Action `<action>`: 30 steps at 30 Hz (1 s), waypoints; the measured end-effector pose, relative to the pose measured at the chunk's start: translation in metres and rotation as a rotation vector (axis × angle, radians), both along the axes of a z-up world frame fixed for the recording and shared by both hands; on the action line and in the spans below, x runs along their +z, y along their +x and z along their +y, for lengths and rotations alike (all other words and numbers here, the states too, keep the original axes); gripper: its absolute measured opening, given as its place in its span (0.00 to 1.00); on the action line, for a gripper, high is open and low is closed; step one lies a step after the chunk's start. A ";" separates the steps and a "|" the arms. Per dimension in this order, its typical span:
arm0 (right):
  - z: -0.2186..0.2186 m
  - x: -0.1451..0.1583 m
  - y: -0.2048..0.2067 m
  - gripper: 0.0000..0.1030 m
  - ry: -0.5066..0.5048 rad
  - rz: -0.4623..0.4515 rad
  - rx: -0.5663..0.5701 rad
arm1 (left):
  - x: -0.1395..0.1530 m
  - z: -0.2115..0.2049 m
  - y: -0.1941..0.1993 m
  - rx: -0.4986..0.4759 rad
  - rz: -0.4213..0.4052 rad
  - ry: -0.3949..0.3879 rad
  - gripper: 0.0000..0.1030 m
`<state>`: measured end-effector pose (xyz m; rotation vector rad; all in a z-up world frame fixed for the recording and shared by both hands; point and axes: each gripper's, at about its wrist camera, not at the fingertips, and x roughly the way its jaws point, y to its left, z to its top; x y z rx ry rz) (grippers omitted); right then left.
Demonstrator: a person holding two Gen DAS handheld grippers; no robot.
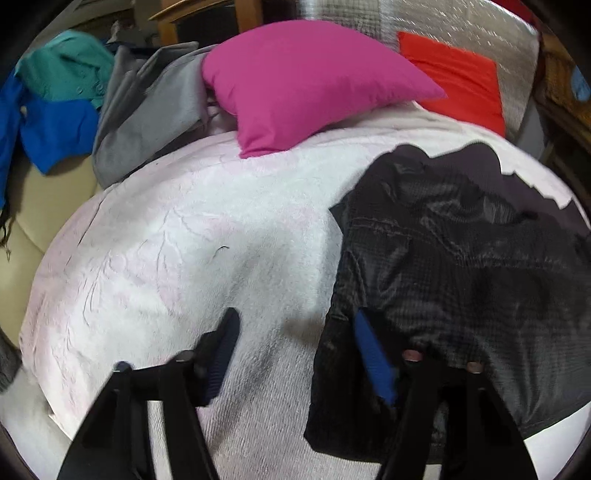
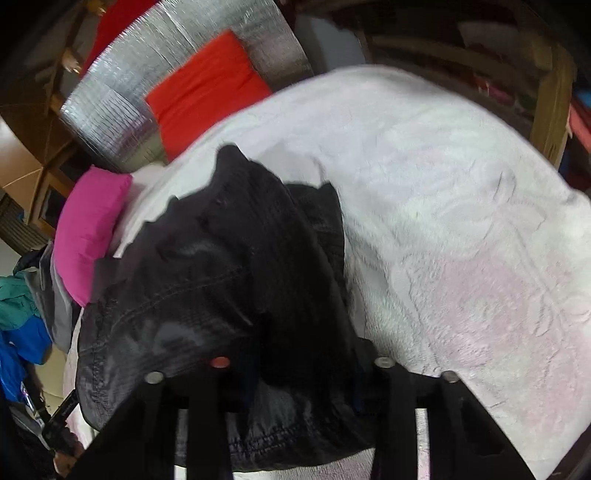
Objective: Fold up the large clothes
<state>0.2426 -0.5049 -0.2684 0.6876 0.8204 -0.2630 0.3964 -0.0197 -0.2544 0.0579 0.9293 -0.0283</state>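
A black checked garment point(image 1: 461, 266) lies bunched on the white fleece blanket point(image 1: 192, 236) on the bed. In the left wrist view my left gripper point(image 1: 295, 350) is open and empty just above the blanket. Its left finger point(image 1: 218, 354) is over bare blanket and its right blue-padded finger point(image 1: 373, 362) lies over the garment's near left edge. In the right wrist view the garment point(image 2: 207, 273) is draped over my right gripper point(image 2: 295, 365), and cloth runs down between the fingers. The fingertips are hidden by the fabric.
A pink pillow point(image 1: 295, 85) and a red cushion point(image 1: 458, 77) lie at the head of the bed against a silver foil panel point(image 1: 476, 29). Grey point(image 1: 147, 110), teal point(image 1: 66, 66) and blue clothes point(image 1: 51, 133) are piled at the far left. Wooden shelving point(image 2: 554, 85) stands on the right.
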 end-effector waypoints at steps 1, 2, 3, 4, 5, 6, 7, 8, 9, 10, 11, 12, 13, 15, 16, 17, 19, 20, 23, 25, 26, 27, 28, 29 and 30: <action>-0.001 0.002 -0.004 0.33 0.010 -0.013 -0.007 | 0.002 0.001 -0.001 0.008 -0.008 -0.005 0.55; -0.002 0.001 -0.007 0.33 0.029 -0.020 -0.014 | 0.003 0.003 -0.004 0.017 -0.018 -0.009 0.55; -0.004 -0.003 -0.008 0.33 0.049 -0.014 -0.021 | 0.003 0.003 -0.005 0.017 -0.017 -0.009 0.55; -0.006 -0.009 -0.009 0.33 0.071 0.002 -0.028 | 0.002 0.004 -0.005 0.012 -0.008 -0.009 0.56; -0.009 -0.018 -0.008 0.36 0.104 0.030 -0.033 | -0.004 0.003 -0.004 0.005 0.022 0.000 0.63; -0.011 -0.021 -0.009 0.39 0.126 0.034 -0.041 | -0.009 0.003 -0.002 0.005 0.044 0.010 0.65; -0.012 -0.020 -0.011 0.41 0.137 0.021 -0.046 | -0.012 0.004 -0.002 0.010 0.056 0.016 0.67; -0.012 -0.017 -0.015 0.44 0.137 0.011 -0.052 | -0.012 0.006 -0.003 0.018 0.058 0.011 0.67; -0.012 -0.015 -0.019 0.48 0.138 0.002 -0.061 | -0.009 0.009 -0.005 0.028 0.048 0.009 0.67; -0.011 -0.012 -0.026 0.51 0.147 -0.012 -0.075 | -0.005 0.012 -0.008 0.041 0.033 0.013 0.67; -0.011 -0.009 -0.031 0.58 0.158 -0.027 -0.085 | 0.001 0.015 -0.013 0.061 0.009 0.020 0.67; -0.011 -0.006 -0.040 0.63 0.172 -0.055 -0.102 | 0.007 0.019 -0.019 0.080 -0.014 0.022 0.67; -0.011 -0.002 -0.051 0.65 0.183 -0.088 -0.125 | 0.011 0.021 -0.024 0.090 -0.028 0.014 0.67; -0.012 0.004 -0.064 0.68 0.199 -0.130 -0.144 | 0.021 0.029 -0.037 0.100 -0.058 -0.038 0.67; -0.011 0.005 -0.069 0.68 0.219 -0.147 -0.144 | 0.024 0.031 -0.042 0.100 -0.067 -0.060 0.68; -0.010 0.003 -0.073 0.68 0.253 -0.158 -0.139 | 0.028 0.032 -0.049 0.099 -0.080 -0.081 0.68; -0.005 -0.002 -0.077 0.69 0.322 -0.162 -0.118 | 0.035 0.028 -0.061 0.082 -0.111 -0.088 0.70; -0.001 -0.004 -0.077 0.71 0.341 -0.151 -0.105 | 0.036 0.023 -0.067 0.060 -0.118 -0.083 0.73; 0.012 -0.014 -0.070 0.71 0.369 -0.104 -0.065 | 0.031 0.004 -0.082 -0.033 -0.067 -0.119 0.73; 0.019 -0.022 -0.060 0.71 0.401 -0.076 -0.057 | 0.025 -0.005 -0.085 -0.079 -0.014 -0.163 0.73; 0.020 -0.025 -0.059 0.71 0.412 -0.070 -0.061 | 0.022 -0.008 -0.085 -0.091 0.004 -0.182 0.73; 0.022 -0.029 -0.055 0.71 0.428 -0.060 -0.068 | 0.019 -0.012 -0.083 -0.101 0.031 -0.207 0.74; 0.023 -0.033 -0.051 0.71 0.442 -0.052 -0.076 | 0.017 -0.014 -0.080 -0.097 0.049 -0.220 0.73; 0.024 -0.038 -0.046 0.71 0.460 -0.042 -0.090 | 0.015 -0.016 -0.077 -0.087 0.061 -0.223 0.73; 0.025 -0.042 -0.044 0.71 0.470 -0.036 -0.104 | 0.012 -0.017 -0.073 -0.070 0.072 -0.221 0.73</action>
